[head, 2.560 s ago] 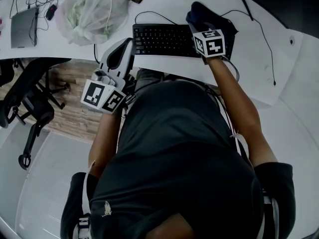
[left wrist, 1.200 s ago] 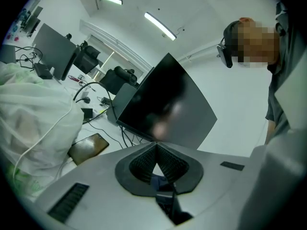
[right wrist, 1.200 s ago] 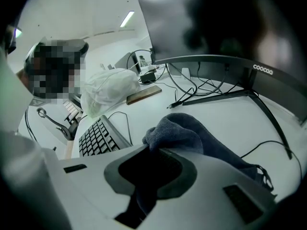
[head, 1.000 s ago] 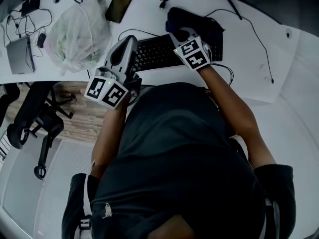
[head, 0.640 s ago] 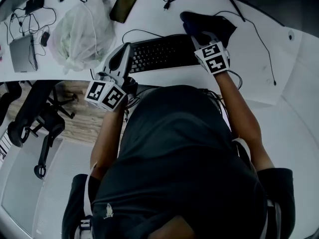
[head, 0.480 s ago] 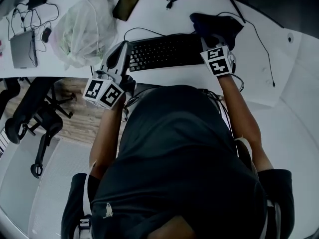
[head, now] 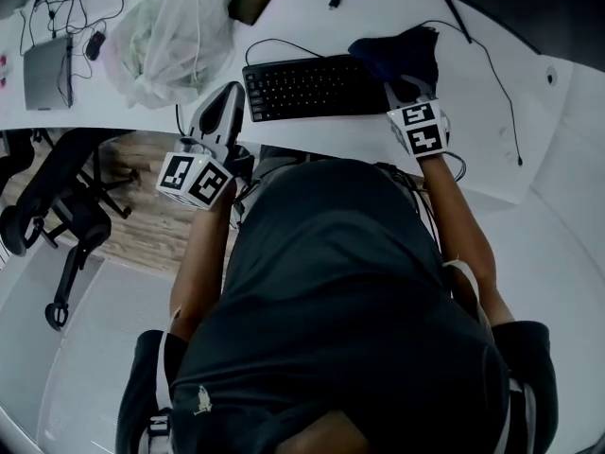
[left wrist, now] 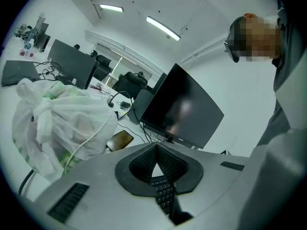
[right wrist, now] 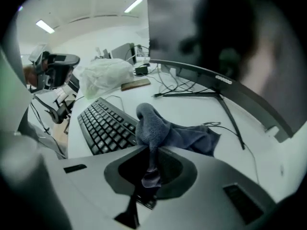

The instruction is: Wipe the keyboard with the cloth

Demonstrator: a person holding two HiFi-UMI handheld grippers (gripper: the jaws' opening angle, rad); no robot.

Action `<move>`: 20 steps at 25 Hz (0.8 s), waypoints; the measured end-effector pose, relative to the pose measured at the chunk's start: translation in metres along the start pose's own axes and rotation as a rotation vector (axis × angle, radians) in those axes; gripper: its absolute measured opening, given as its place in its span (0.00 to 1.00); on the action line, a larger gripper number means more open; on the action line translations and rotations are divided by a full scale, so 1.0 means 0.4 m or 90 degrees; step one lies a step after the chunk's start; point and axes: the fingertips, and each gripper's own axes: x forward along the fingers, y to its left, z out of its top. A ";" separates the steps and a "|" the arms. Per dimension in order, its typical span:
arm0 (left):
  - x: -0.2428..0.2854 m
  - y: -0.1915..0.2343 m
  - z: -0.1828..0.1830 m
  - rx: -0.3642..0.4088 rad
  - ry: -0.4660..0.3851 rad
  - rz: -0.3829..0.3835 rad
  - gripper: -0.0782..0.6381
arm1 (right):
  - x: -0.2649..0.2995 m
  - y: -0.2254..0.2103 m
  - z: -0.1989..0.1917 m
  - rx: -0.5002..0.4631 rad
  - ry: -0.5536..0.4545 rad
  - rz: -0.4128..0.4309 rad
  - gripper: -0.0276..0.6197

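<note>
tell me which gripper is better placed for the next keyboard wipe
Right. The right gripper is shut on the cloth at the right end of the keyboard; the left gripper is shut on nothing, off its left end.

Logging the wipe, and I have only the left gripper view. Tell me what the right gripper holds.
Observer: The right gripper is shut on the cloth; a fold of it runs down between the jaws.
Operator: Give me the cloth's place against the keyboard.
Observer: In the head view it lies bunched over the right end of the keyboard, spilling onto the white desk.
Operator: Now place my left gripper on the desk.
Observer: The left gripper hangs at the desk's near edge, just left of the keyboard's left end, apart from the cloth.
</note>
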 end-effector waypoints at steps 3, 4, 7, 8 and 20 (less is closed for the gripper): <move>-0.031 0.012 -0.003 -0.003 -0.007 0.005 0.12 | -0.053 -0.127 -0.051 0.031 0.024 -0.086 0.09; -0.040 0.016 -0.006 -0.002 -0.008 0.005 0.12 | -0.058 -0.150 -0.066 0.036 0.033 -0.103 0.09; -0.057 0.019 -0.011 -0.001 -0.008 0.007 0.12 | -0.018 -0.093 -0.056 -0.017 0.043 -0.087 0.09; -0.061 0.018 -0.011 0.000 -0.009 0.006 0.12 | 0.008 -0.033 -0.037 -0.051 0.040 -0.062 0.09; -0.165 0.070 -0.020 -0.007 -0.025 0.030 0.12 | 0.184 0.738 0.165 -0.333 0.002 0.381 0.09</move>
